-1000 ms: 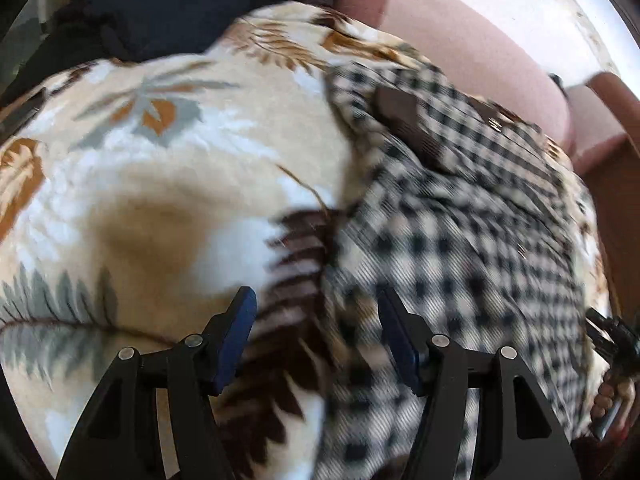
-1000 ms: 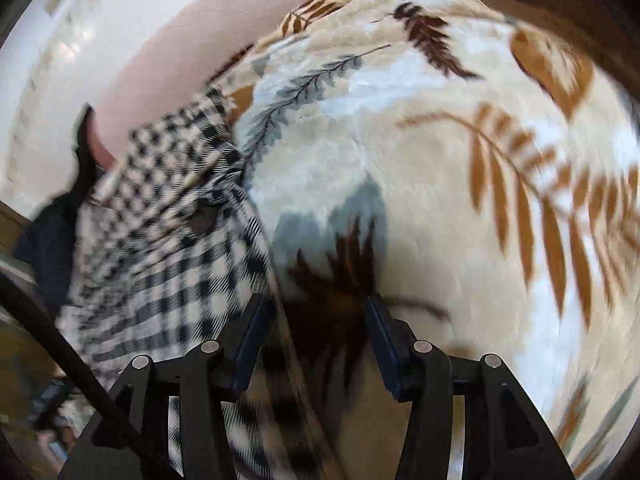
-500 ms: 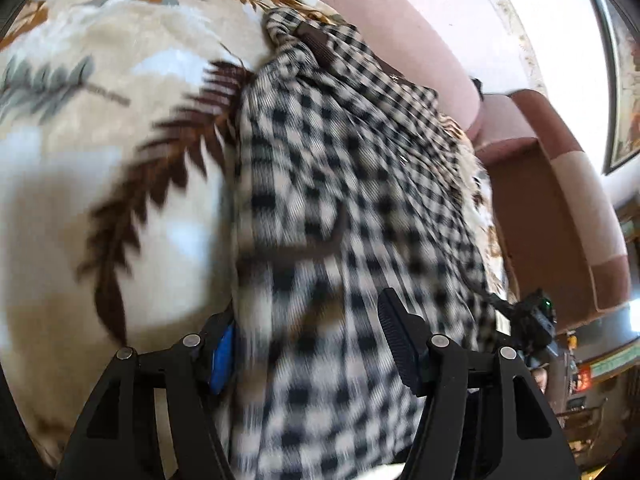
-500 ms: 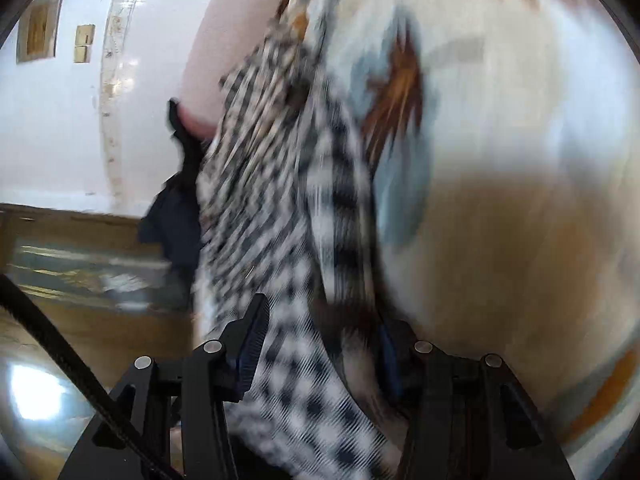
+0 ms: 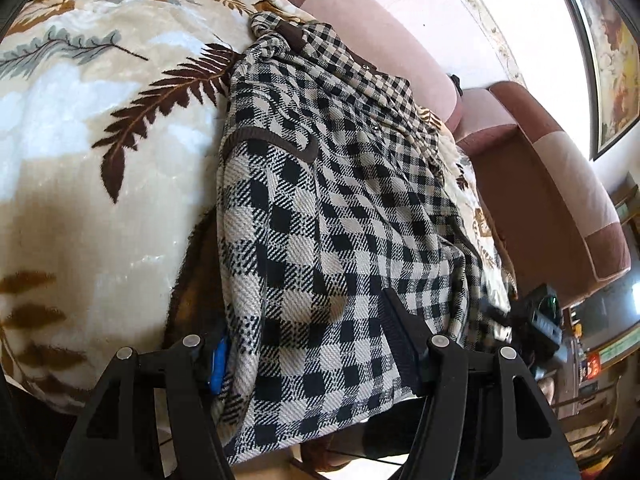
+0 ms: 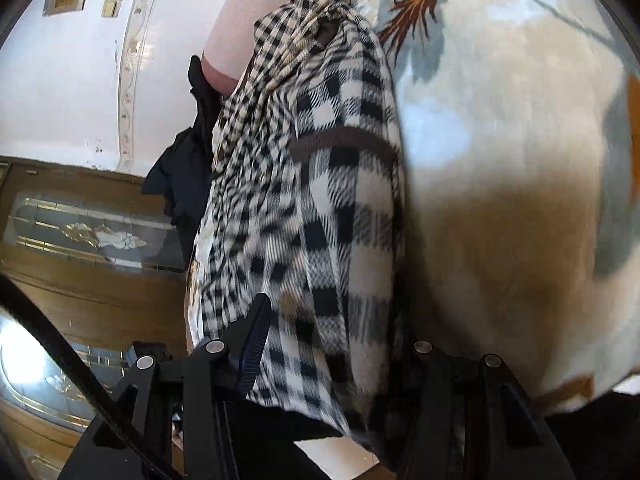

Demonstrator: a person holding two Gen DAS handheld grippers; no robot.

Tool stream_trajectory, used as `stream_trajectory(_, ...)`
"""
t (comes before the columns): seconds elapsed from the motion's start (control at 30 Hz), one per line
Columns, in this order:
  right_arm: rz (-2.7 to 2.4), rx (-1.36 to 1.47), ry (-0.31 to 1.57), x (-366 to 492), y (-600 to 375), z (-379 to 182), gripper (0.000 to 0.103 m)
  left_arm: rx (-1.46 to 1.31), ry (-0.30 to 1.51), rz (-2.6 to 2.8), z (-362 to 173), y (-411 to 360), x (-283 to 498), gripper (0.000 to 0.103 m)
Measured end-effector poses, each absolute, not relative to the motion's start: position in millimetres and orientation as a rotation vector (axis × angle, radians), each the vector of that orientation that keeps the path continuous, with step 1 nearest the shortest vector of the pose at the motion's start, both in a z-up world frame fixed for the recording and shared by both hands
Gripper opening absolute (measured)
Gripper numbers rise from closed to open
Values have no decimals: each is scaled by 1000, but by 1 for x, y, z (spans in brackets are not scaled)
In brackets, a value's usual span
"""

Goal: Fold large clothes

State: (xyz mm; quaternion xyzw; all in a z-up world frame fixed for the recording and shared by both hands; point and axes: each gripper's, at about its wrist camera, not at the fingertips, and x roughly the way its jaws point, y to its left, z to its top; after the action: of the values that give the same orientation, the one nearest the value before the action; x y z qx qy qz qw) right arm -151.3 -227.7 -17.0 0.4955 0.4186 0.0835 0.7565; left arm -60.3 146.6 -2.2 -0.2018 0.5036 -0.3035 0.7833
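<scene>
**Left wrist view: both grippers straddling the hem of a checked garment**

Left wrist view is showing the left gripper [image 5: 308,344] reaching over the near hem of a black-and-cream checked coat [image 5: 340,216], which is lying lengthwise on a leaf-patterned blanket [image 5: 100,152] covering a pink sofa [image 5: 384,44]. Its fingers are standing fairly wide, with a thick fold of cloth bulging between them; whether the pads are actually pressing cannot be told. The right gripper [image 6: 332,348] is straddling the same hem in its own view, again fairly wide, with the far finger hidden behind fabric, so its grip is equally uncertain. Two holds along one edge would be keeping the hem straight for a fold toward the collar, which looks like the step in hand.

Only the left view is showing the sofa armrest [image 5: 560,200] and the coat's brown-trimmed pocket [image 5: 280,144] sharply. Only the right view is showing a dark garment [image 6: 188,168] hanging off the sofa's end and a wooden cabinet [image 6: 80,240] beyond.
</scene>
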Motion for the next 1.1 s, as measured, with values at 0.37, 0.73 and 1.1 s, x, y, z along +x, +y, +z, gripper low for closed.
stream_trajectory(0.37,112,1046,901,-189,-203,-26,31,-319,1086,-543,0,128,-71,49)
stream_trajectory(0.73,81,937,864,-222,-208,23,7,-389,1076,-539,37,175,-90,5)
stream_trajectory(1.1,117,834,1018,-274,-180,16,7,-393,1163,-561,12,198,-145,5)
